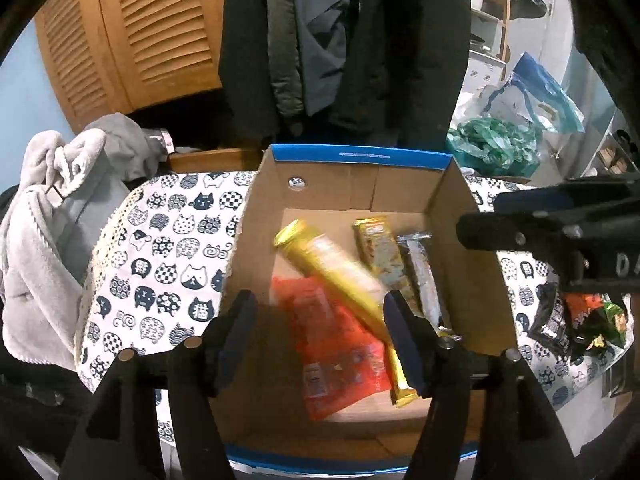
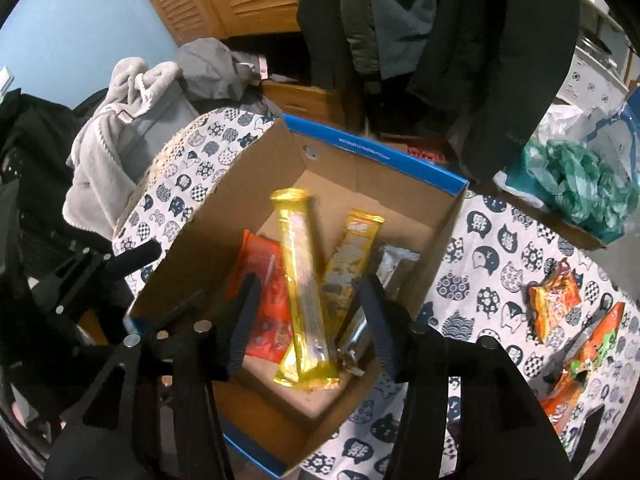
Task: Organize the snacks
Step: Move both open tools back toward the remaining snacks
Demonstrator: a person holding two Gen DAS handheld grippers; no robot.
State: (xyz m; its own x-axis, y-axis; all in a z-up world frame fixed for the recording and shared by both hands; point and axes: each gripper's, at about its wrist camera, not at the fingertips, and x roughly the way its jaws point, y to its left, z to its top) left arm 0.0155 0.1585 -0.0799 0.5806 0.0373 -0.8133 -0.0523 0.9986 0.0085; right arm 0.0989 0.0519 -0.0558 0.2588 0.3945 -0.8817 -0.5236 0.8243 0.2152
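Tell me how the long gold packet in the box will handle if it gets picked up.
The gold packet looks long and rounded, so probably fairly stiff. Its glossy foil may slip. It lies loosely across other snacks, so a nudge could shift it.

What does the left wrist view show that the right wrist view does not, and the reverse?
Only the left wrist view shows the right gripper from the side and a blue-and-white bag at the back.

Only the right wrist view shows the orange snack packets spread over the cat-print tablecloth, clear of the box.

Both show the cardboard box holding the long gold packet, a red packet, a yellow bar and a silver bar, with open jaws above.
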